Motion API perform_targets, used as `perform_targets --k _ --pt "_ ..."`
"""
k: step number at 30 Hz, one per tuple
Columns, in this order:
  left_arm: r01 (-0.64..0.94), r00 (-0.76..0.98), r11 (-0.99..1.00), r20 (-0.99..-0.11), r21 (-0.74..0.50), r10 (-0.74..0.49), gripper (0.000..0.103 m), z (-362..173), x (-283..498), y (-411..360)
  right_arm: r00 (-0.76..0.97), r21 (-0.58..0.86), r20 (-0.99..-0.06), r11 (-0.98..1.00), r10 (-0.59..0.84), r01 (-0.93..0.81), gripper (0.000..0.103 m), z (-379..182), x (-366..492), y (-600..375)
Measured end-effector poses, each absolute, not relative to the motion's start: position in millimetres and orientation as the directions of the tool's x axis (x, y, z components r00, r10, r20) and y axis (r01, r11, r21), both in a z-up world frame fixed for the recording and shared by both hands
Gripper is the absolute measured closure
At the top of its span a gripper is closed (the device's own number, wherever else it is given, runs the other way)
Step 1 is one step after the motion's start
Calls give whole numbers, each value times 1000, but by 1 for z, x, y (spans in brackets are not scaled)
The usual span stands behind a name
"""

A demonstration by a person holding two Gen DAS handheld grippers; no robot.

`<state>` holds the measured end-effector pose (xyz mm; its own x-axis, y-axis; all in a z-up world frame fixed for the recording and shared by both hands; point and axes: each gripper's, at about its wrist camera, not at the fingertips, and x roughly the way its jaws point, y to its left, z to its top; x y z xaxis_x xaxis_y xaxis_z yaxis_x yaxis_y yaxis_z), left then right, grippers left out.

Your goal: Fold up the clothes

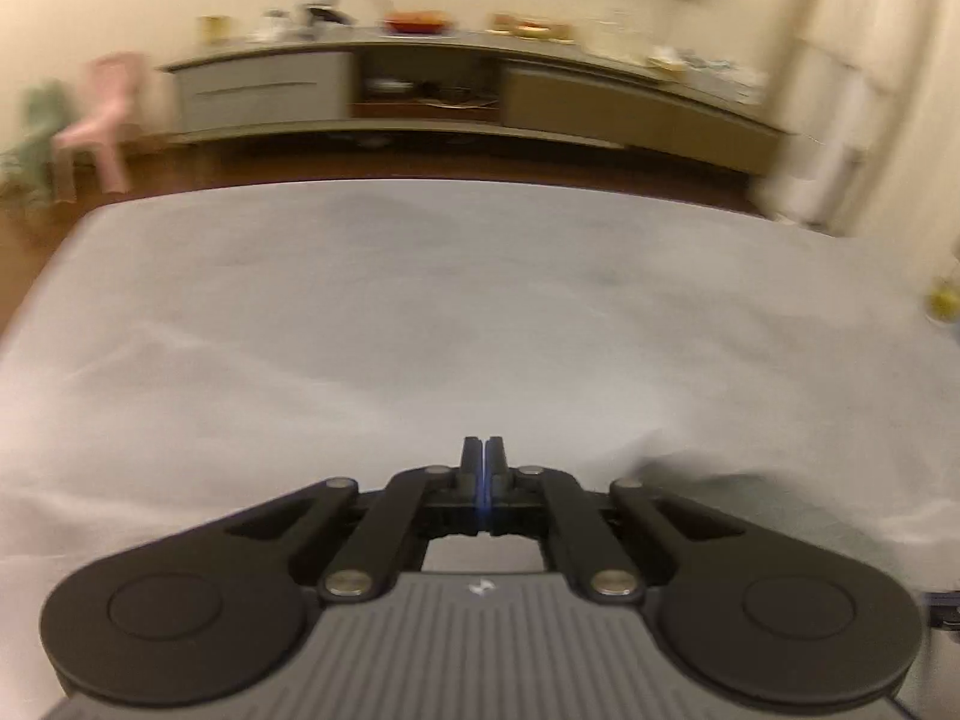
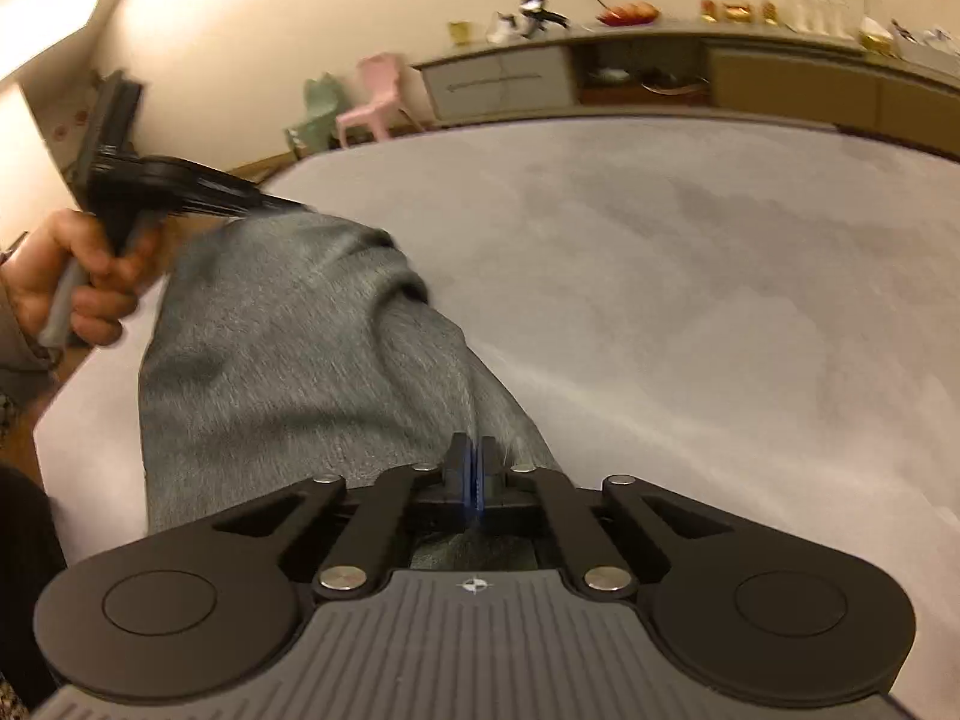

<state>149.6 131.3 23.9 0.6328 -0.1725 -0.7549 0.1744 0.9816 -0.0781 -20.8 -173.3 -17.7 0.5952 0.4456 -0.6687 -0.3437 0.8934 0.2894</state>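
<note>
Pinching grey garment (image 2: 288, 360), both tongs (image 2: 473, 468), no writing

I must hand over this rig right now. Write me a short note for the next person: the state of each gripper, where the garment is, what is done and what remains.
Left gripper: its tips reach the far corner of the grey garment; its own camera shows the fingers together, but no cloth is visible between them.
Right gripper: shut on the garment's near edge.
The garment hangs bunched between the two, over the pale bed sheet, at its left side.
Done: picked up. No neat fold shows yet.
Left: spread it flat, then fold.
</note>
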Motion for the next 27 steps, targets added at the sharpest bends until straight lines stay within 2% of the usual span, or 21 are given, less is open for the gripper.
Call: perform_targets --k 2,3,4,6,8,10,12,13,14,15,16,17,18,20,21,22,23,24,25,26,27 --pt "158 629 978 -750 -134 -204 103 26 141 141 594 288 -678 900 432 -326 103 -10 -25 -173" --pt "162 647 973 -726 -168 -233 99 34 130 141 617 271 -670 910 413 -314 103 -1 -28 -171" --pt "181 673 965 -692 -190 -263 86 45 119 138 649 247 -656 922 386 -299 101 9 -31 -168" --pt "254 700 946 -637 -201 -323 74 62 102 122 648 217 -666 927 370 -306 100 12 -33 -160" --pt "371 672 909 -620 -192 -405 71 66 96 90 635 191 -683 928 360 -321 100 11 -33 -152" --pt "449 617 882 -665 -141 -421 72 52 97 53 622 165 -700 927 350 -336 100 10 -34 -144" --pt "419 602 906 -728 -61 -328 74 22 106 38 609 139 -717 926 339 -352 100 9 -34 -136" --pt "394 599 918 -744 -48 -297 71 11 110 38 603 126 -725 925 333 -360 100 8 -34 -132" --pt "373 590 924 -747 -86 -308 69 7 112 46 596 113 -733 923 327 -367 101 8 -34 -128" --pt "354 586 928 -747 -113 -314 72 7 112 54 590 100 -741 921 321 -375 101 7 -35 -124" --pt "332 595 940 -754 -83 -277 89 3 109 58 584 88 -749 919 315 -383 101 7 -35 -120" --pt "309 600 951 -770 -25 -215 97 -4 109 60 577 75 -756 917 308 -391 102 6 -35 -116" --pt "285 593 958 -784 -8 -183 96 -11 111 65 571 52 -768 917 290 -396 102 8 -42 -116" --pt "251 570 960 -782 -126 -252 97 -12 114 82 563 9 -788 920 248 -393 102 16 -59 -118" --pt "248 573 952 -765 -180 -294 94 -6 112 90 564 -2 -793 924 231 -381 99 22 -64 -120" --pt "266 587 938 -735 -221 -339 86 6 107 96 580 -4 -783 932 223 -363 98 29 -69 -122" --pt "288 597 922 -704 -260 -385 83 17 100 98 604 -2 -767 940 218 -341 92 38 -74 -125" --pt "311 606 902 -669 -298 -430 79 27 94 101 629 13 -746 949 218 -314 73 47 -79 -128" --pt "336 609 883 -639 -329 -470 77 36 88 102 653 37 -725 959 219 -280 60 53 -83 -132" --pt "365 601 863 -619 -350 -505 75 41 83 101 675 51 -707 968 209 -246 37 57 -88 -138" --pt "393 583 845 -613 -362 -534 70 42 79 96 695 61 -692 976 194 -211 30 59 -93 -145"
